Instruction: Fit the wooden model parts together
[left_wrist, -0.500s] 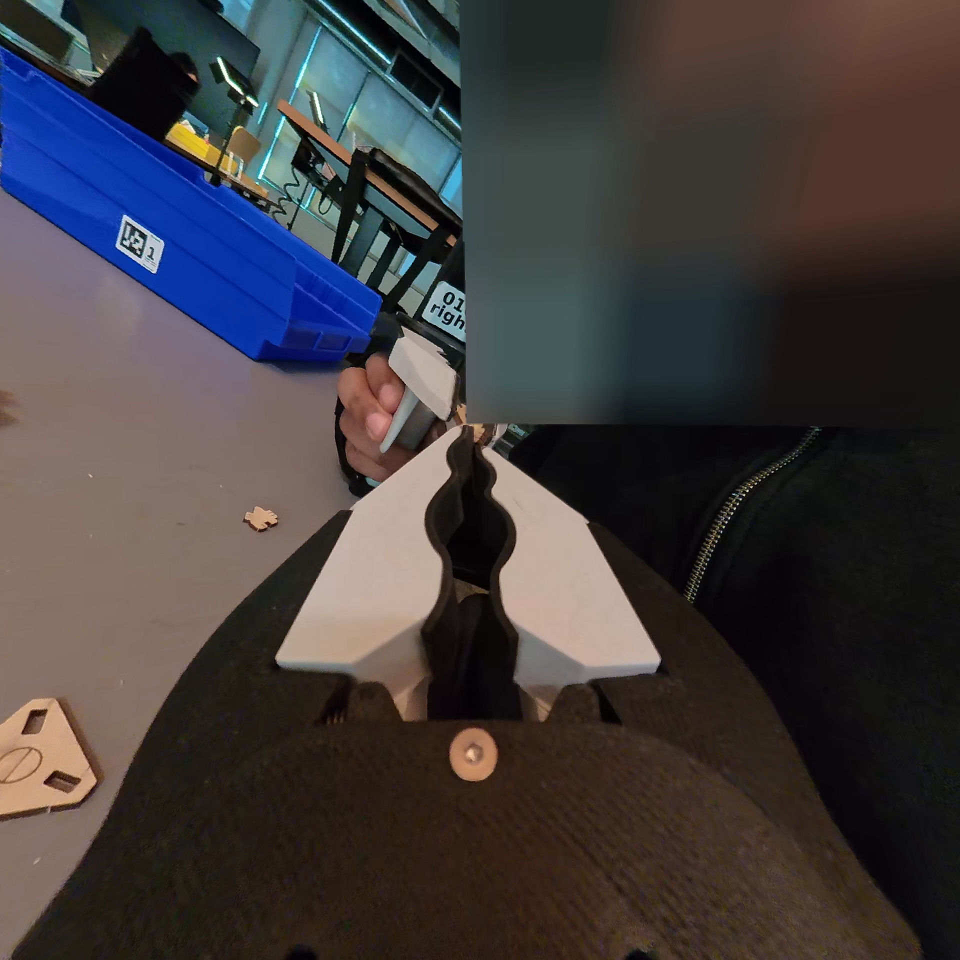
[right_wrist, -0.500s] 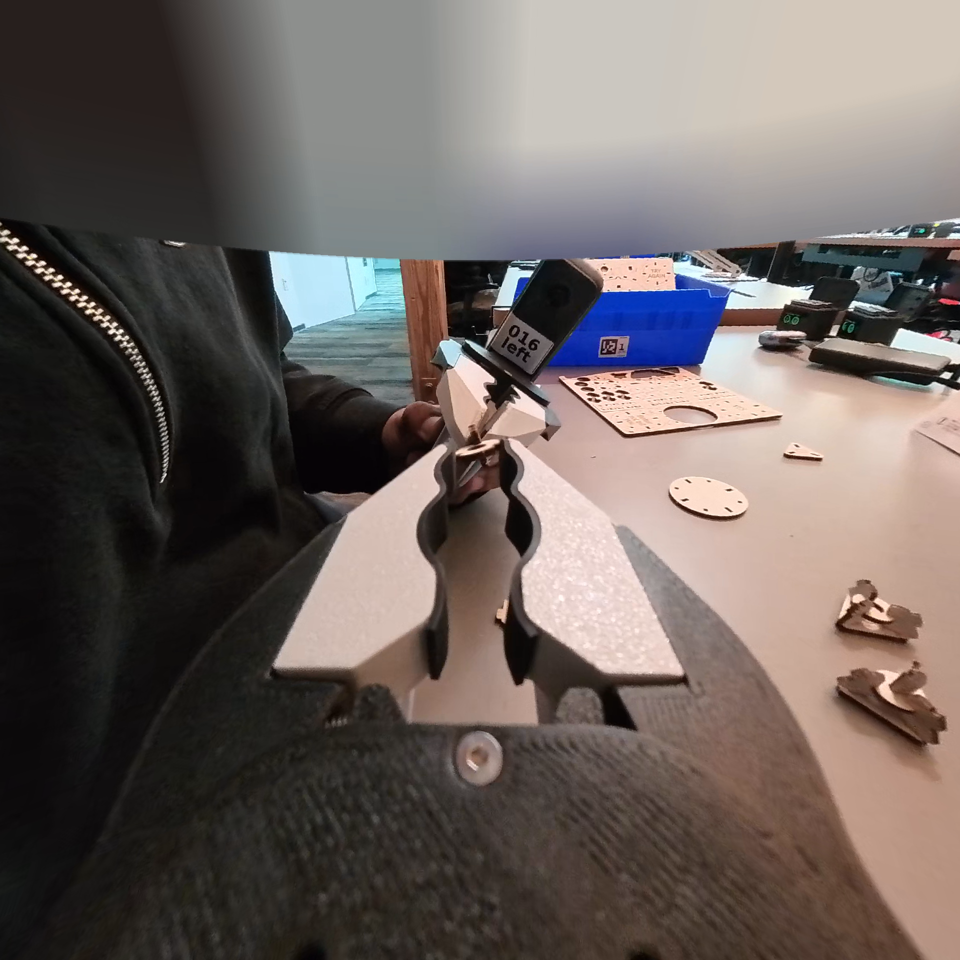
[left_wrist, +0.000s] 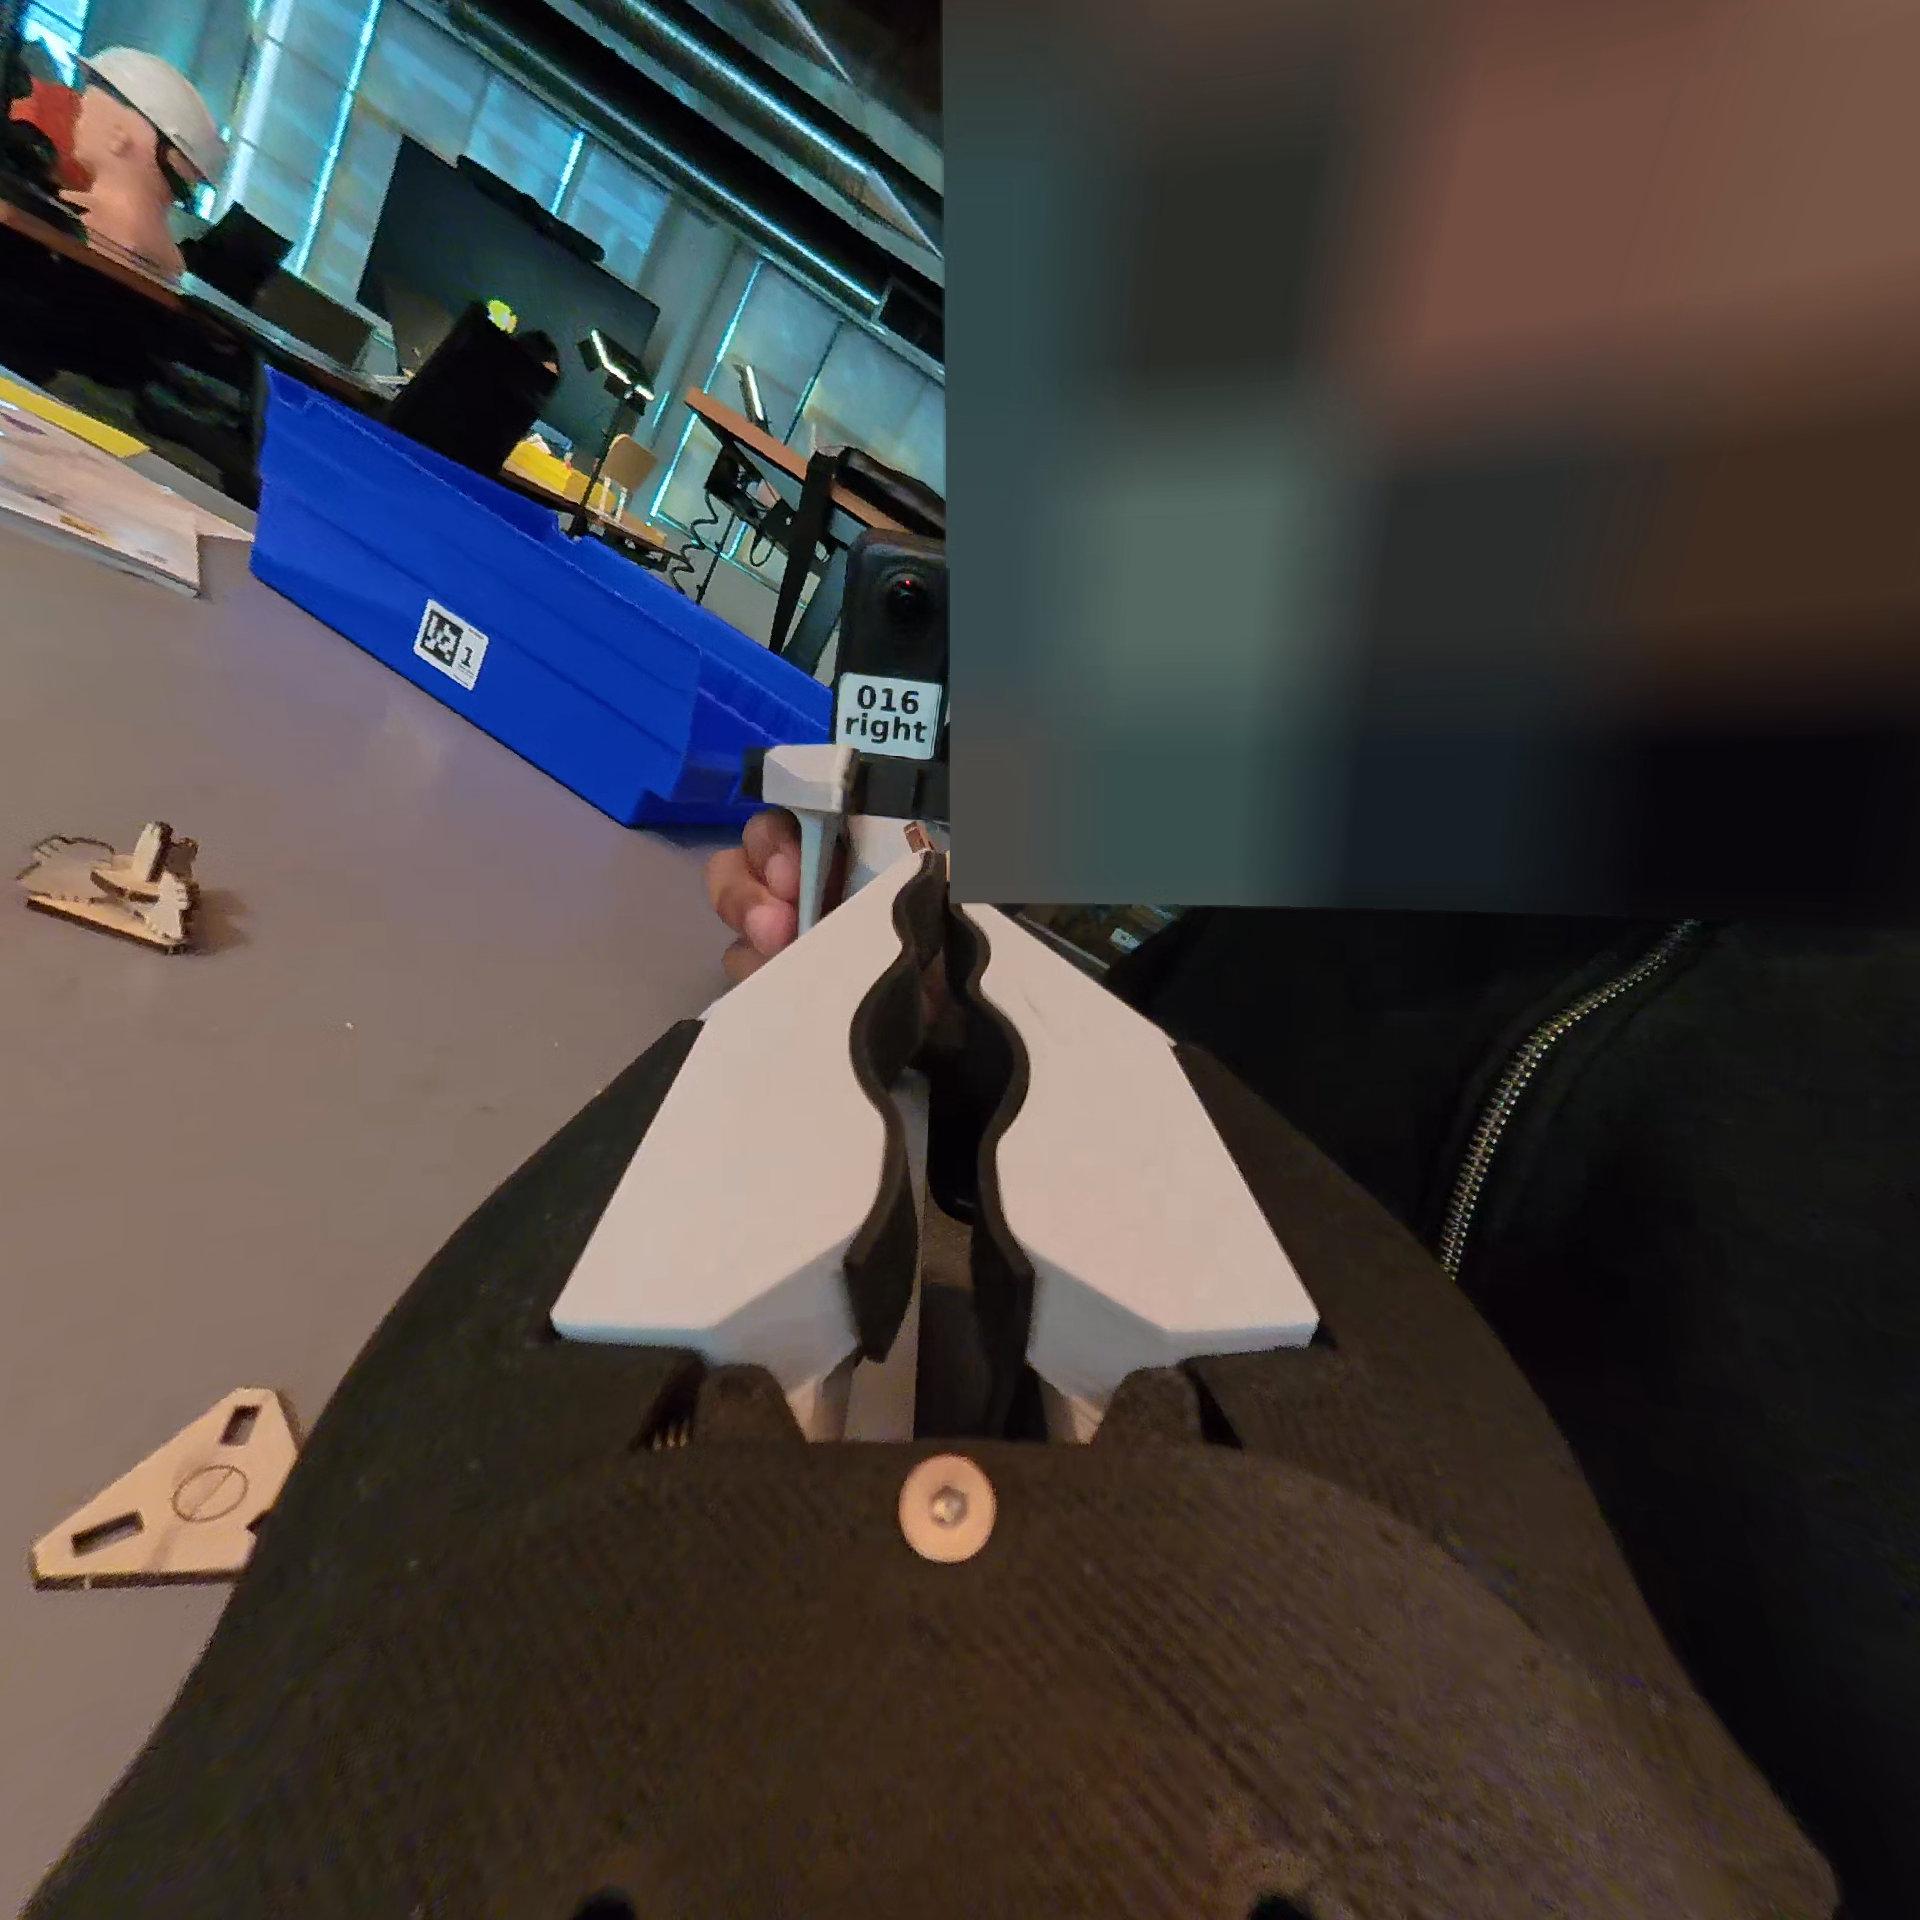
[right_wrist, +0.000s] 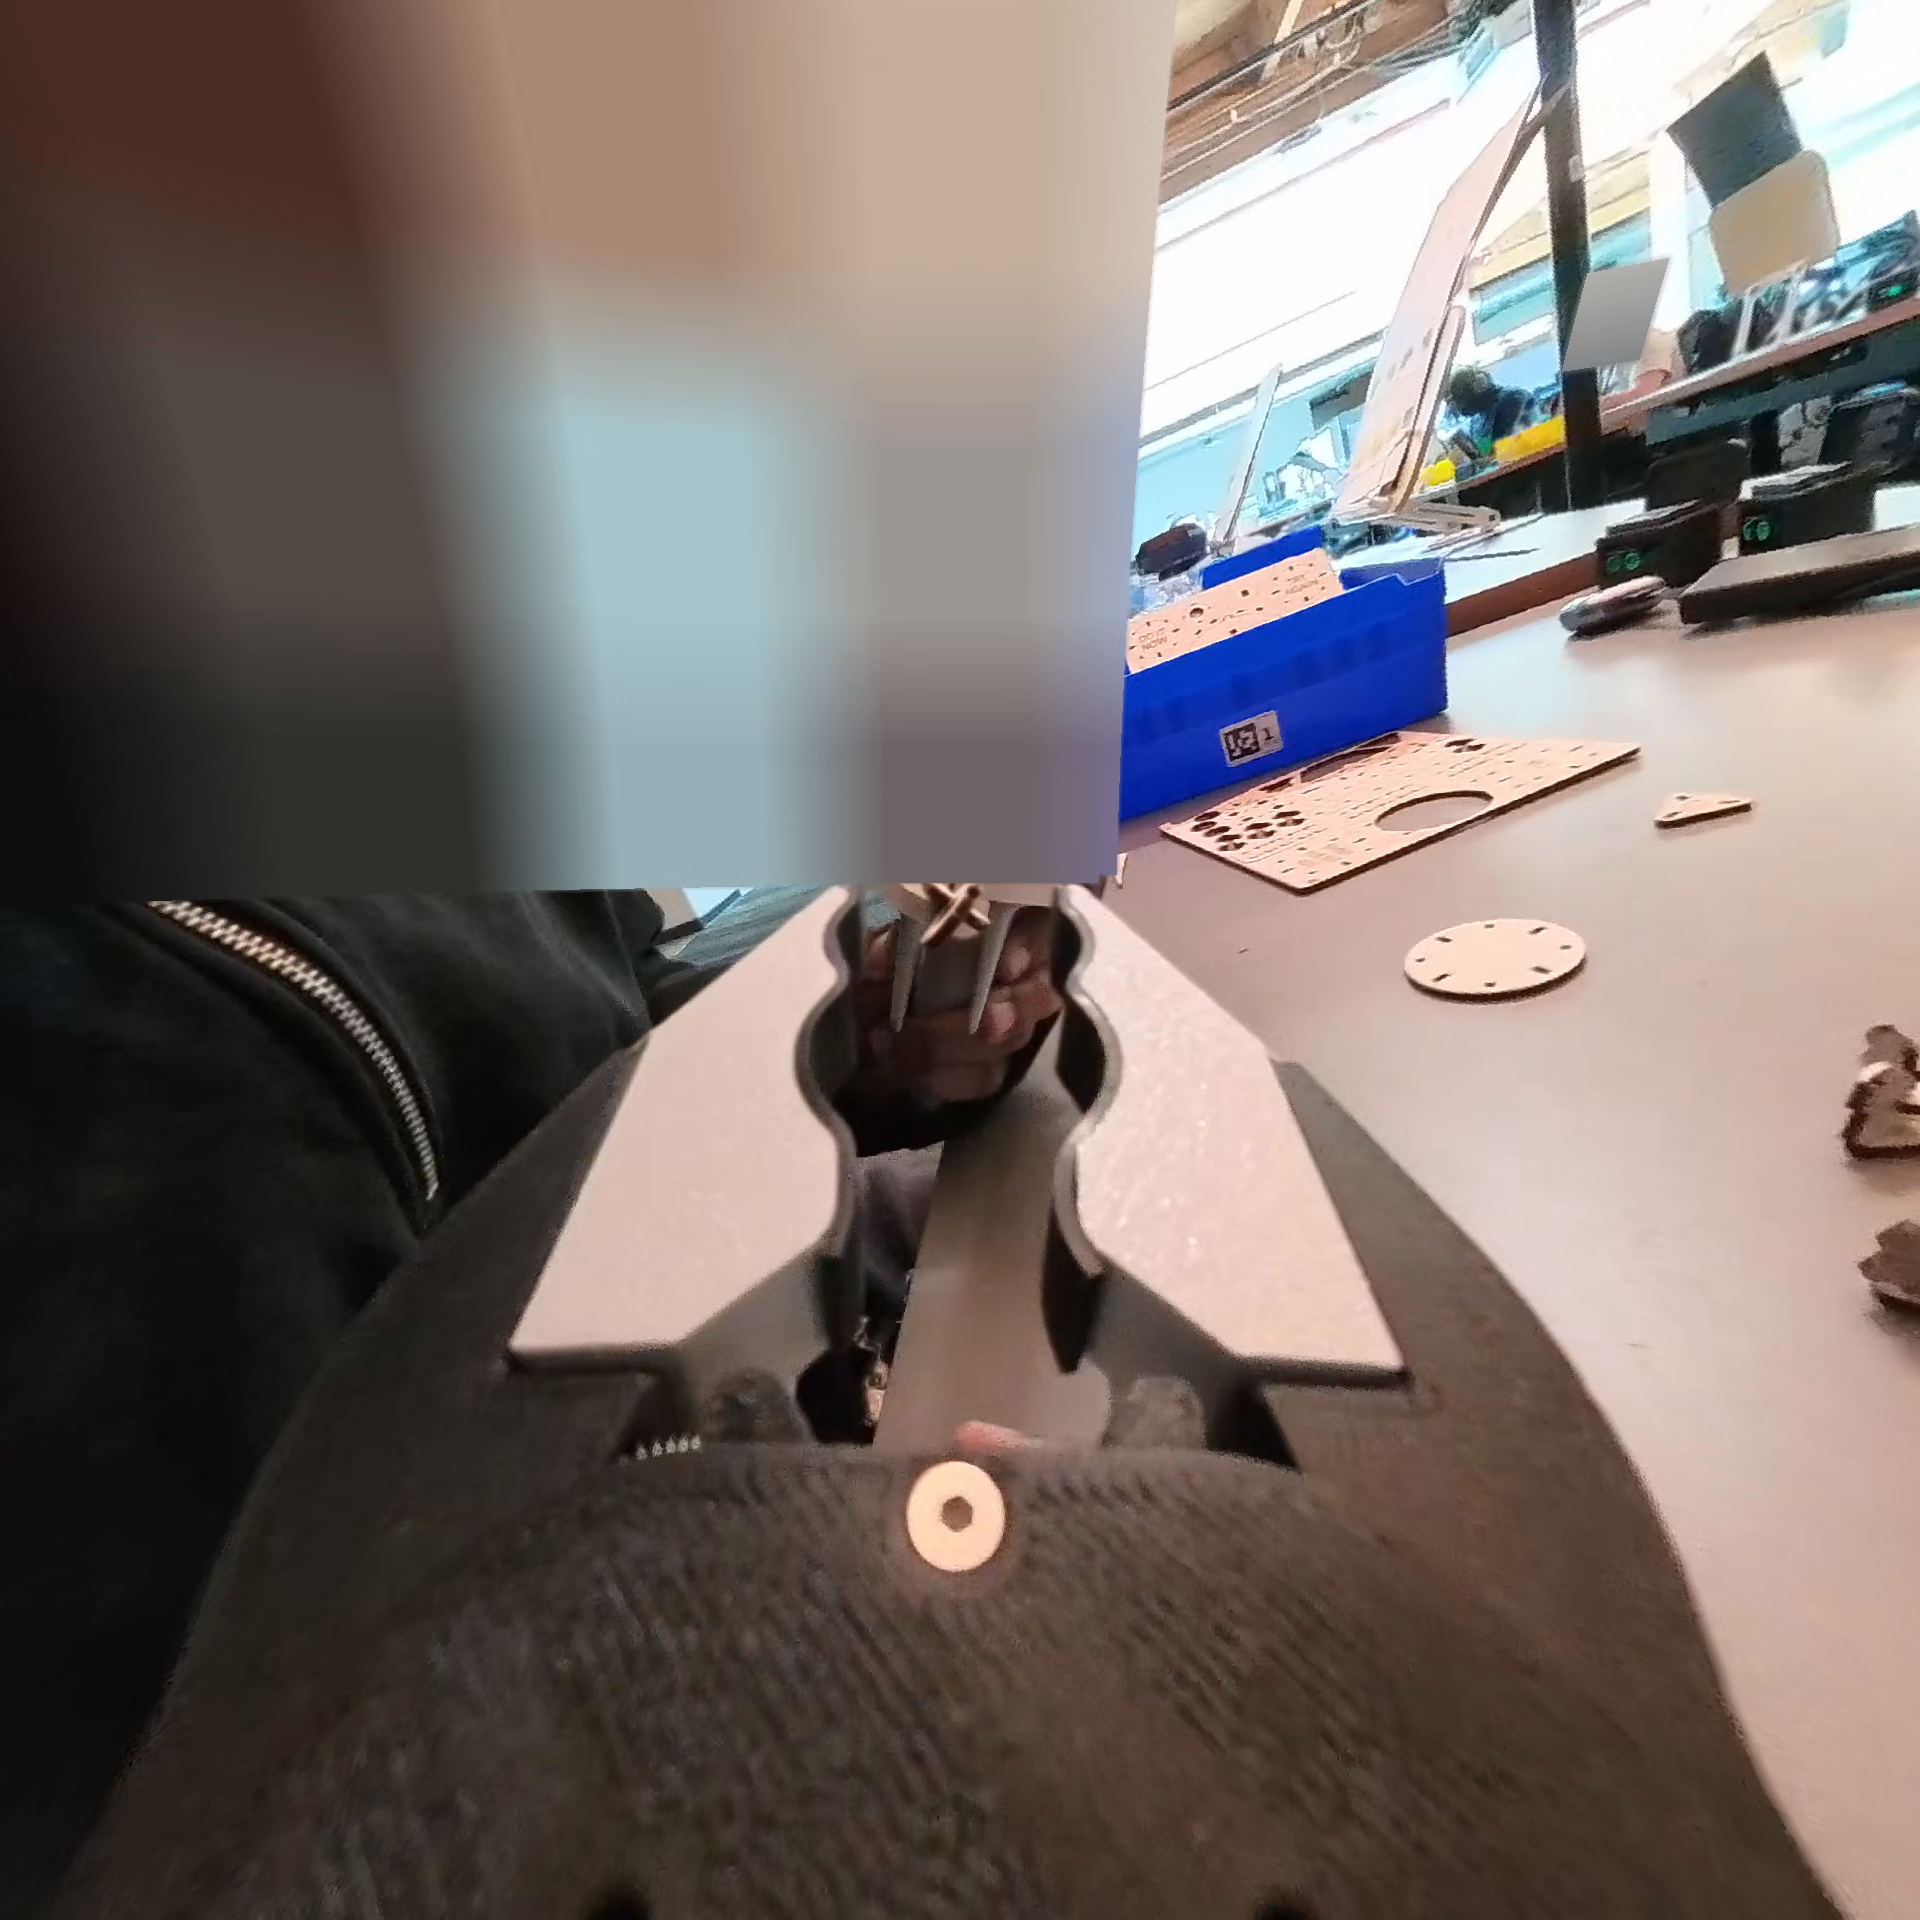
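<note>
Hold the left gripper (left_wrist: 930, 883) pinched shut on the small wooden piece (right_wrist: 951, 914) at frame centre; steady the right gripper (right_wrist: 961, 966), jaws apart either side, above the table (right_wrist: 1455, 1143).

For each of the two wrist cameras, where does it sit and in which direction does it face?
Left wrist view: sits behind the left gripper, low over the grey table, facing the right gripper and a blue bin; the person's black jacket and a hand show.
Right wrist view: sits behind the open right gripper, facing the left gripper, which pinches a wooden piece; jacket and fingers show.
Shared: the cameras face each other; both show bin, table, jacket.
</note>
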